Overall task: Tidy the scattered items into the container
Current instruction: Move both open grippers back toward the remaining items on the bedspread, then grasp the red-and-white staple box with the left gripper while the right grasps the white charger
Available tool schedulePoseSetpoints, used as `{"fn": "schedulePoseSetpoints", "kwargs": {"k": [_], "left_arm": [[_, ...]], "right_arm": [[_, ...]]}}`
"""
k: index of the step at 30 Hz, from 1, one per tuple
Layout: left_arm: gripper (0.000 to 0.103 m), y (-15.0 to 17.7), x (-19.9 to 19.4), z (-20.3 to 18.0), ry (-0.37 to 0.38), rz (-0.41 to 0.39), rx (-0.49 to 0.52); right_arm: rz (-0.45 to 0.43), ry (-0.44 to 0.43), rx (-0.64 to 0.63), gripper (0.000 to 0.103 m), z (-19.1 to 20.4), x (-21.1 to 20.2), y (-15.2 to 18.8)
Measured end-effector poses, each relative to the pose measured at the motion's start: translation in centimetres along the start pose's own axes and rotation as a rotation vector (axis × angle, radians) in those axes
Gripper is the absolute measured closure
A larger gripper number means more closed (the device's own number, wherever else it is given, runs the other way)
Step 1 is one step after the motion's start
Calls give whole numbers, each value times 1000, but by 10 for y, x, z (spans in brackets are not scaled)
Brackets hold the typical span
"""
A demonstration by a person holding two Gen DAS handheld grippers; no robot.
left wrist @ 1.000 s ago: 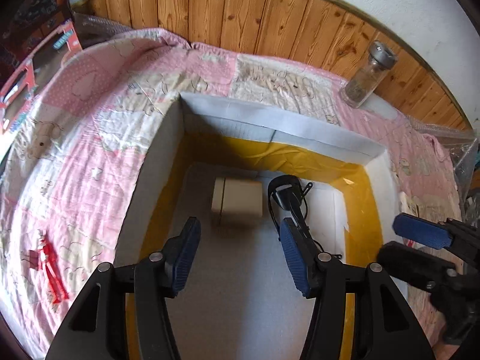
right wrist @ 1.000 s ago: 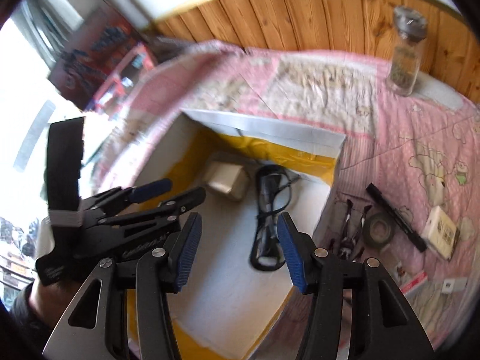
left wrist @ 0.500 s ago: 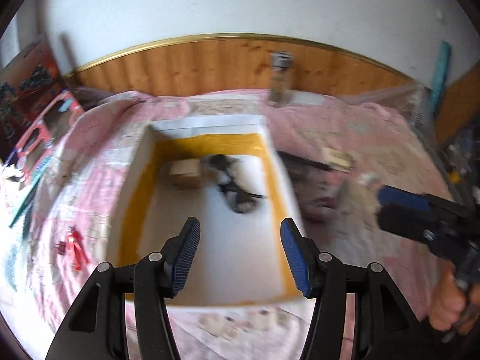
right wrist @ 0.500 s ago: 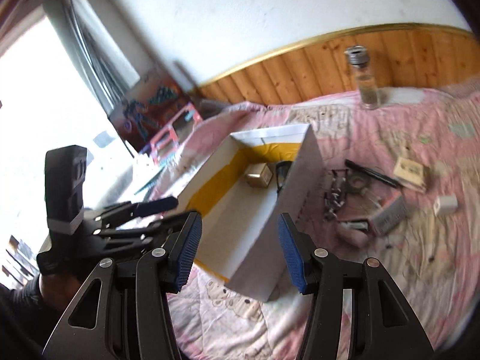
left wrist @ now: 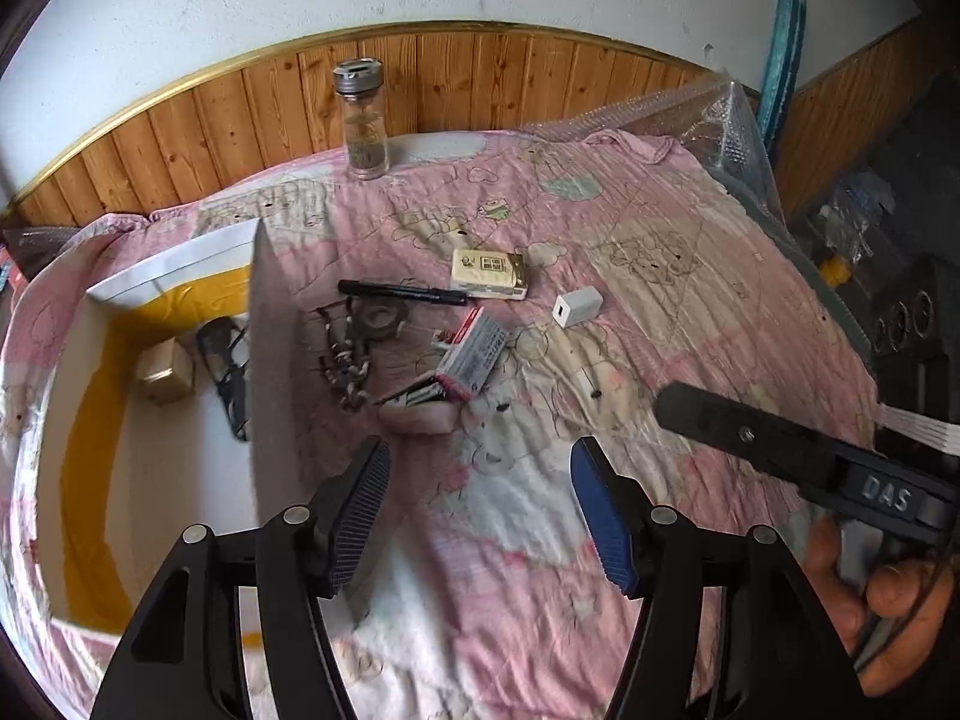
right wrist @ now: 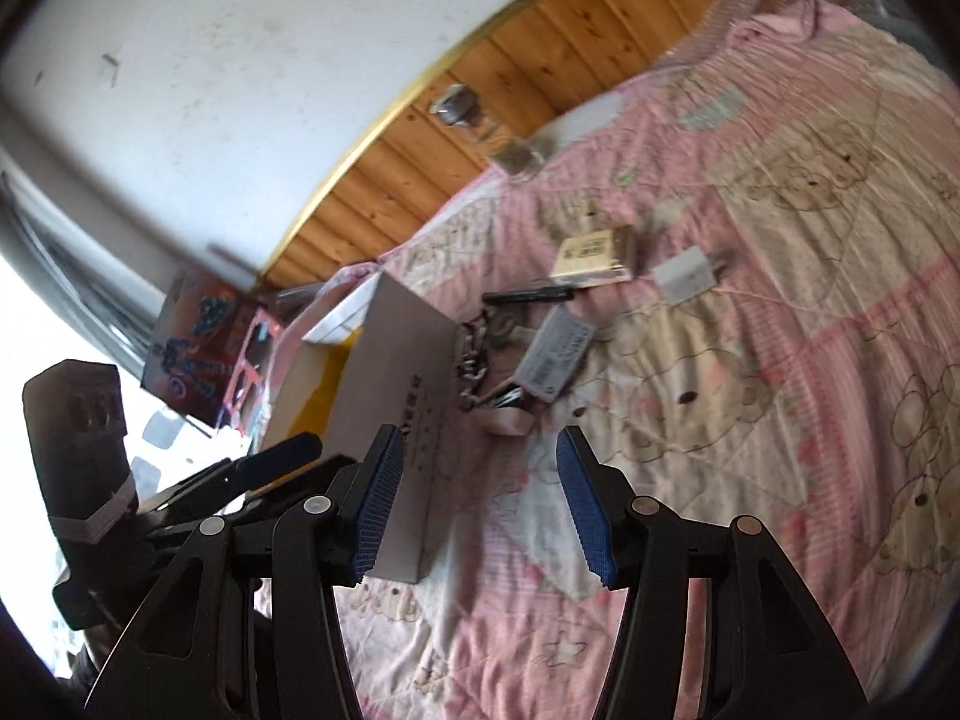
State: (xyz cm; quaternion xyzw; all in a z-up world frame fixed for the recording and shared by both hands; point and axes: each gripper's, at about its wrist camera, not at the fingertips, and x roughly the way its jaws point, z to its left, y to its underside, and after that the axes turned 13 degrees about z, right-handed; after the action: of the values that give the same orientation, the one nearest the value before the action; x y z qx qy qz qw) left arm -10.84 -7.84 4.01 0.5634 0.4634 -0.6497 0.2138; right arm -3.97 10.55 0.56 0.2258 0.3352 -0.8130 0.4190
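Left wrist: scattered items (left wrist: 420, 336) ahead of empty L gripper (left wrist: 480, 507).

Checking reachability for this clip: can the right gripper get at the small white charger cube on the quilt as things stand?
Probably yes. The right gripper is open and empty, and the white charger cube lies alone on the quilt, apart from the cream card box. Only bare fabric shows between them.

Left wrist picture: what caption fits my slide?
Open left gripper over pink quilt, box beside scattered items.
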Motion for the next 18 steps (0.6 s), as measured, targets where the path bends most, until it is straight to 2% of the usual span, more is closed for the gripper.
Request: {"fn": "schedulePoseSetpoints", "kwargs": {"k": [2, 6, 9, 13, 16, 18], "left_arm": [[39, -15, 19, 0, 21, 20, 16], [39, -44, 60, 6, 54, 73, -15], [39, -61, 87, 11, 62, 92, -44], [38, -77, 115, 15, 26, 108, -47], [38, -84, 131, 18, 0, 116, -36], [38, -87, 140, 22, 0, 124, -41]], "right_arm": [[7, 26, 25, 45, -14, 0, -15], [14, 130, 22, 45, -36, 10, -47], [54, 213, -38, 45, -47, 32, -68], [84, 309, -142, 45, -54, 59, -88], [108, 339, -217, 45, -54, 69, -98], [148, 307, -273, 45, -52, 70, -101]]}}
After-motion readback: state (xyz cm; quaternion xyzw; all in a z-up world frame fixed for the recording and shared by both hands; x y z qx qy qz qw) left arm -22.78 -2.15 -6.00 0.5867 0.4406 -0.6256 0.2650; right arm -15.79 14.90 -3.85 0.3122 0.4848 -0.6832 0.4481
